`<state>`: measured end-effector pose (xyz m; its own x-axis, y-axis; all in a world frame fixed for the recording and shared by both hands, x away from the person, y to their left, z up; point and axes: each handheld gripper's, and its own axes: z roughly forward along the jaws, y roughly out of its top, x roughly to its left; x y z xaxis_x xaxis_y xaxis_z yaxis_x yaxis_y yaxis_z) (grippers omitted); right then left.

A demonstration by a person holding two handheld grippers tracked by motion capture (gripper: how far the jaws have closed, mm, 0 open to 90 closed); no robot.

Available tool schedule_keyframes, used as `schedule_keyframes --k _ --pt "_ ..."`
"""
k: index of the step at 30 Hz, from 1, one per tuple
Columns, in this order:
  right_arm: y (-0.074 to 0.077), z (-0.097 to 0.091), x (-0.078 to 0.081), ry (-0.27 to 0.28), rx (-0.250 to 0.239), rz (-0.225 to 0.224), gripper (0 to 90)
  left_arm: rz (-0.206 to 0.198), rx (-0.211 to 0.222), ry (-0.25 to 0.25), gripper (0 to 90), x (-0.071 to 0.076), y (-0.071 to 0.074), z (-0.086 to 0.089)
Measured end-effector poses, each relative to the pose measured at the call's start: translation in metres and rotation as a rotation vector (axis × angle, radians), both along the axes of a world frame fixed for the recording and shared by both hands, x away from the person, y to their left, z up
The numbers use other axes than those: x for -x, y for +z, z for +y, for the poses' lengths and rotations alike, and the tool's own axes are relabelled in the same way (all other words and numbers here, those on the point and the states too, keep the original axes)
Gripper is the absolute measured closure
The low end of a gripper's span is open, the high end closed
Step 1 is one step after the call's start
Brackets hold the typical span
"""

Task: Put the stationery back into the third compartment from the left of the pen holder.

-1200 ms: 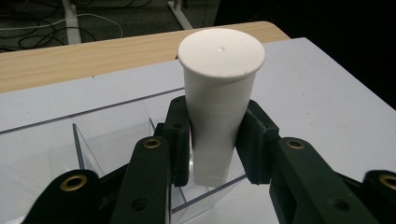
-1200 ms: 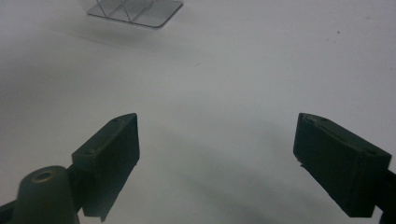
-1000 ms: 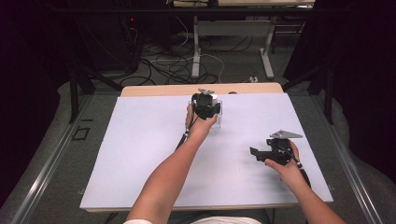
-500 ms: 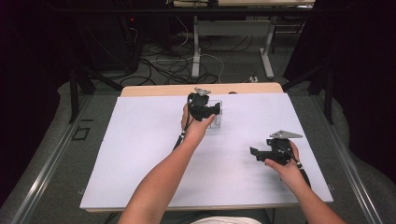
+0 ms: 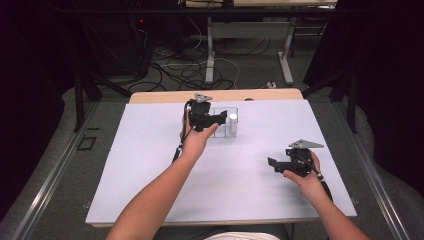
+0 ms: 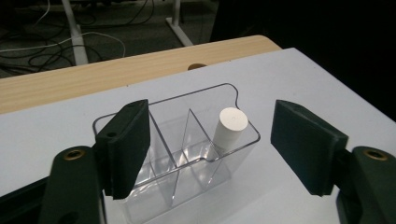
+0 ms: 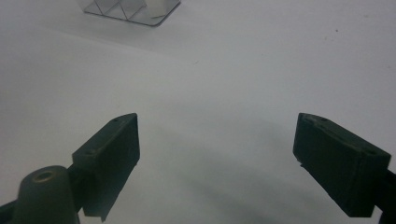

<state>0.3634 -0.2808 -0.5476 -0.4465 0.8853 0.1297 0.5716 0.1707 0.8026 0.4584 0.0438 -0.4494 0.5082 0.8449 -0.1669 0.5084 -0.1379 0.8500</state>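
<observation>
A clear plastic organiser box (image 5: 223,128) (image 6: 187,154) with dividers stands on the white table sheet (image 5: 150,165) near the far edge. A white cylinder (image 5: 233,121) (image 6: 229,128) stands upright in its right-hand compartment. My left gripper (image 5: 218,118) (image 6: 212,144) hovers just over the box's near side, open, with nothing between its jaws. My right gripper (image 5: 273,164) (image 7: 217,163) rests low over the sheet at the near right, open and empty. The box's bottom corner (image 7: 133,10) is at the top of the right gripper view.
The wooden table edge (image 5: 215,95) (image 6: 93,77) runs behind the sheet. Beyond it, cables (image 5: 190,70) and desk legs (image 5: 210,50) lie on the floor.
My left gripper has drawn back toward the left and near side of the box, uncovering the white cylinder. The right gripper has stayed put.
</observation>
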Motion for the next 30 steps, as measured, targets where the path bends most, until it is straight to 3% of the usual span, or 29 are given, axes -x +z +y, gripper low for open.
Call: schedule_keyframes --k 5,12,16,24,30 --pt "-0.001 0.001 0.0 -0.003 0.0 -0.001 14.0 -0.014 0.045 0.007 18.2 0.01 0.001 0.024" --pt "0.0 0.001 0.0 -0.005 0.002 -0.002 14.0 -0.014 0.045 0.05 7.4 0.022 -0.005 0.049" --pt "0.0 0.002 0.0 -0.007 0.002 0.0 14.0 -0.008 0.045 0.036 0.0 0.031 -0.008 0.064" --pt "0.0 0.002 0.001 -0.008 0.005 -0.002 14.0 0.002 0.045 0.053 0.2 0.05 -0.024 0.096" --pt "0.0 0.002 0.001 -0.011 0.0 0.002 14.0 0.035 0.041 0.09 0.3 0.064 -0.039 0.122"
